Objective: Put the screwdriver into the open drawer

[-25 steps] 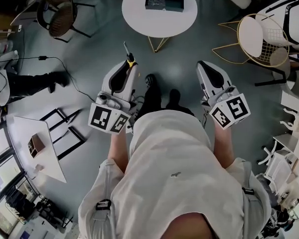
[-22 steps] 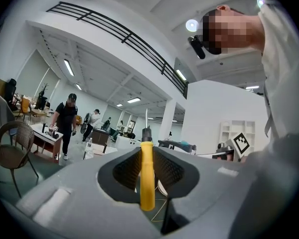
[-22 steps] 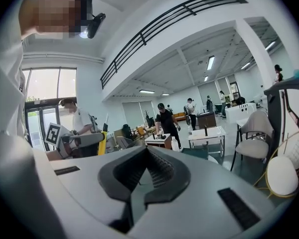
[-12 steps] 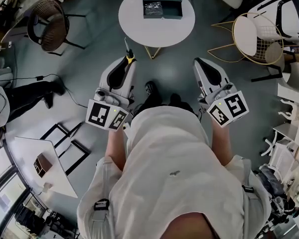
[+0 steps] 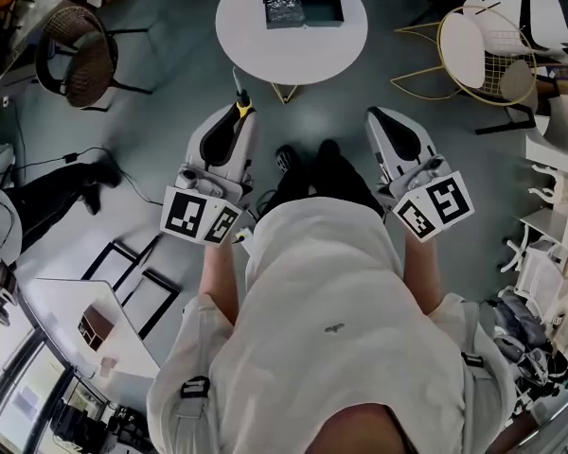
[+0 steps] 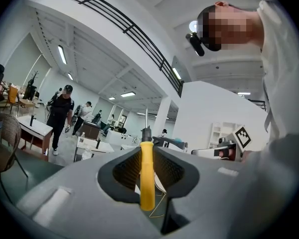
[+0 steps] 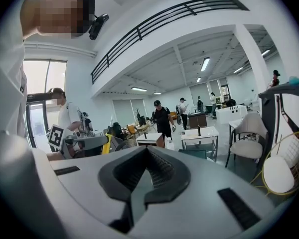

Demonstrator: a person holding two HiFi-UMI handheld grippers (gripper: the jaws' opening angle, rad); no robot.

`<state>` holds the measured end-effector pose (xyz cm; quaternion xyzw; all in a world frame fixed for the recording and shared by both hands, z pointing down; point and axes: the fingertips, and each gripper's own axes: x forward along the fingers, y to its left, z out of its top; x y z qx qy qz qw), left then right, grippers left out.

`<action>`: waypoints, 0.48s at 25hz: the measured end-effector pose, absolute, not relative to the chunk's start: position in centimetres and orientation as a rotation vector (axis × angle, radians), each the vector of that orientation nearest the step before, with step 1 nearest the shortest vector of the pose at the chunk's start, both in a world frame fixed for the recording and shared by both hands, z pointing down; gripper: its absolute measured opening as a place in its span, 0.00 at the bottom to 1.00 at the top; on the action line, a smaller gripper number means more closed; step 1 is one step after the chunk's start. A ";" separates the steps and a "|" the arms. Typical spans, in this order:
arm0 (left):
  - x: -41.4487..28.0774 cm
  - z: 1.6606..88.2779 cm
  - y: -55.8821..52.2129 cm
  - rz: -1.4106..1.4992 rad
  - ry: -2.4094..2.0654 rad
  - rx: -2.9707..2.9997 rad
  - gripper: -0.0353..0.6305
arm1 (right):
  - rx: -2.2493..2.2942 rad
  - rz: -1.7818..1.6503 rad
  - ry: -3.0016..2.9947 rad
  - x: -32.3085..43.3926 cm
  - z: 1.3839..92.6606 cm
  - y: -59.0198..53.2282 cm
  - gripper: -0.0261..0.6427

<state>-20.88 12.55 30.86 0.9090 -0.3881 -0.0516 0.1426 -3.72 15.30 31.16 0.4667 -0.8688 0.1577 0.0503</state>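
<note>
Carry step: our left tongs [image 5: 235, 121] pinch the screwdriver [image 6: 147, 176], right tongs [image 5: 383, 121] pressed together (empty); next we reach the drawer [image 5: 324, 8] at the desk's [image 5: 331, 50] far edge.

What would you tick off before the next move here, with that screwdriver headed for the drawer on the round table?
1. Grip on the screwdriver: ok. The left gripper has its jaws closed on the yellow handle.
2. Spare right gripper: ok. Jaws together, nothing between them.
3. State of the drawer: ok. It is pulled out, on the round table.
4. Room inside: cannot tell. There is something silvery in it.
5. Reach: not ok. Both grippers are short of the table.
</note>
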 end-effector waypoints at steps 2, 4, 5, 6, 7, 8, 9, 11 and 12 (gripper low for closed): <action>-20.3 31.1 12.0 -0.144 -1.098 2.621 0.17 | 1.443 0.492 -2.636 -3.2 31.3 15.0 0.05; -19.4 31.3 11.5 -0.129 -1.073 2.624 0.17 | 1.457 0.503 -2.625 -2.5 31.4 14.7 0.05; -19.0 31.5 11.3 -0.121 -1.062 2.626 0.17 | 1.462 0.510 -2.621 -2.2 31.6 14.5 0.05; -18.6 31.5 11.0 -0.112 -1.054 2.628 0.17 | 1.465 0.518 -2.617 -1.9 31.7 14.3 0.05; -18.2 31.5 10.6 -0.105 -1.050 2.630 0.17 | 1.467 0.524 -2.614 -1.6 31.8 14.0 0.05; -18.0 31.5 10.3 -0.099 -1.049 2.632 0.17 | 1.469 0.529 -2.613 -1.3 31.9 13.6 0.05; -17.7 31.4 9.9 -0.094 -1.051 2.632 0.17 | 1.472 0.532 -2.613 -1.0 32.0 13.1 0.05; -17.3 31.1 9.2 -0.092 -1.055 2.630 0.17 | 1.479 0.532 -2.618 -0.5 31.8 12.0 0.05; -17.1 31.0 8.8 -0.091 -1.055 2.629 0.17 | 1.482 0.530 -2.624 -0.2 31.6 11.4 0.05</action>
